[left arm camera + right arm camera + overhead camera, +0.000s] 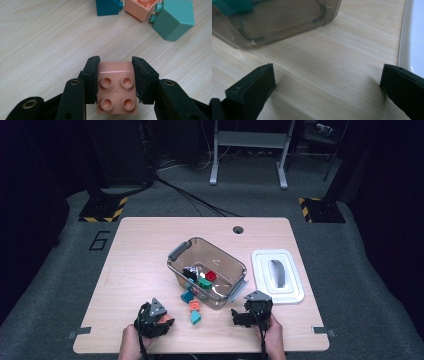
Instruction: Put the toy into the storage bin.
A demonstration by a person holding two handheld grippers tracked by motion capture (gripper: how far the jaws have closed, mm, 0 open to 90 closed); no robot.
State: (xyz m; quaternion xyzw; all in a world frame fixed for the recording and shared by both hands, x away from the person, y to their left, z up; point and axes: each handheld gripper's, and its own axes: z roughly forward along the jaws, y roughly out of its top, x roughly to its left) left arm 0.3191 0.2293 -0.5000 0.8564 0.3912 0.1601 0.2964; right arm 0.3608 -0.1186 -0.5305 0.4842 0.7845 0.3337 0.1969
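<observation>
Left gripper view showed the pink brick at lower centre, clamped between the left gripper's jaws on the table. Lower right in the high view, the right gripper held its jaws wide apart beside the bin.

Bare wood lies open across the left and far parts of the table. The clear plastic bin blocks the middle, with the white lid just right of it, while a dark teal brick, a peach brick and a pale teal brick crowd the strip before the bin
</observation>
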